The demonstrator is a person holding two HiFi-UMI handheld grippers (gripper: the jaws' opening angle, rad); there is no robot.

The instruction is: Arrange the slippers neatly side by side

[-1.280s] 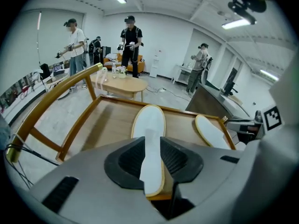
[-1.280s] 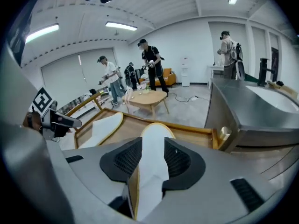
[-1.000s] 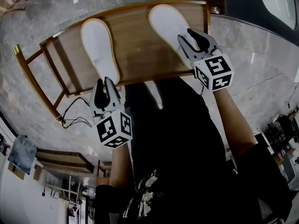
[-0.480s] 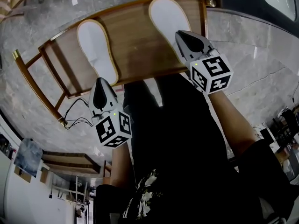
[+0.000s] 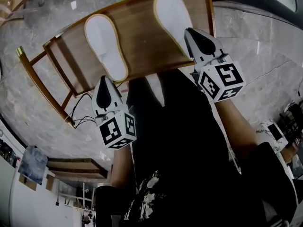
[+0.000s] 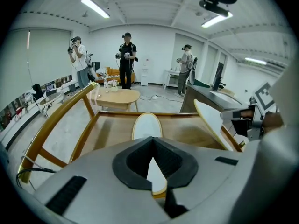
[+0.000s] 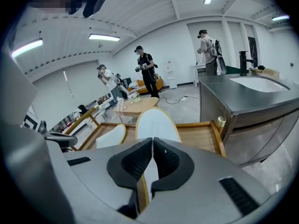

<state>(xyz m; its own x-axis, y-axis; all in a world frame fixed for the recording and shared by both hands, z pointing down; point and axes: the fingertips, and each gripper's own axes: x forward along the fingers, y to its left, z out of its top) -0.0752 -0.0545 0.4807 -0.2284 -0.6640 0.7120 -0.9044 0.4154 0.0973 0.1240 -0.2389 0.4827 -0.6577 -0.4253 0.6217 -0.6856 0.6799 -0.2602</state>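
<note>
Left gripper [image 5: 104, 79] is clamped tight on the heel of the left slipper [image 5: 105, 44], which lies sole-up and flat on the wooden stand [image 5: 142, 37]. Right gripper [image 5: 191, 32], whose jaws have just been closing, pinches the heel of the right slipper [image 5: 171, 11], tilted up near the stand's right end. The two slippers are well apart. Grey marble floor [image 5: 265, 56] surrounds the stand. Beyond it, people [image 6: 127, 59] stand by a round table [image 6: 117, 96], and a steel counter [image 7: 252, 92] runs along the right.
</note>
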